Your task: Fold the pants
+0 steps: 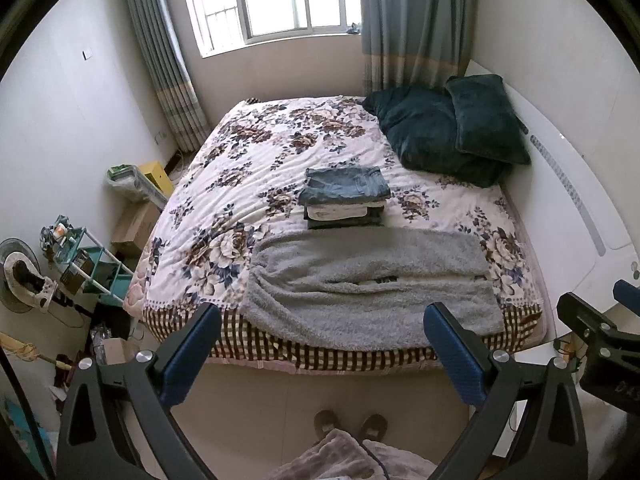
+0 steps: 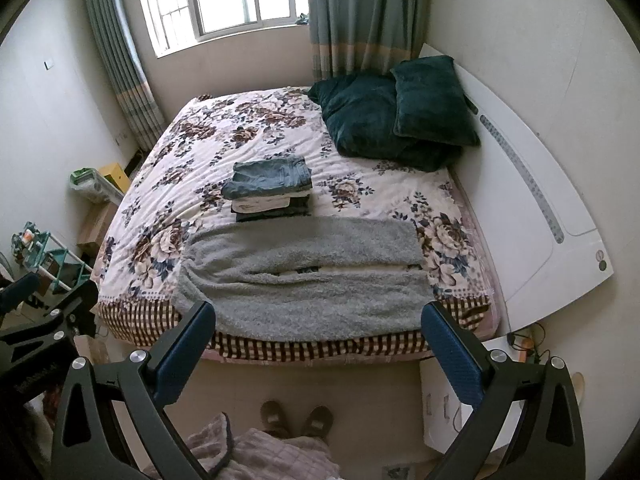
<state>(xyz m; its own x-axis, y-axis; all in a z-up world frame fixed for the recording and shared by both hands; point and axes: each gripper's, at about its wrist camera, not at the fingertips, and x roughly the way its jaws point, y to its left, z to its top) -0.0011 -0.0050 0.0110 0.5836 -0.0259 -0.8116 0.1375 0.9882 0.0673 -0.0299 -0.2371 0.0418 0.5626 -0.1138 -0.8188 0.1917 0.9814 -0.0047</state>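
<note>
Both tools hanging wide open, empty: left tool [image 1: 320, 344], right tool [image 2: 318, 340]. Fluffy gray pants [image 1: 368, 284] overhanging bed [image 1: 224, 168] edge, risking sliding off when grabbed.

The bed [image 1: 224, 184] wears a floral quilt. On it lie grey pants [image 1: 368, 284] spread along the near edge, a stack [image 1: 344, 196] of folded clothes mid-bed, and two dark pillows [image 1: 452, 132] by the headboard.
</note>
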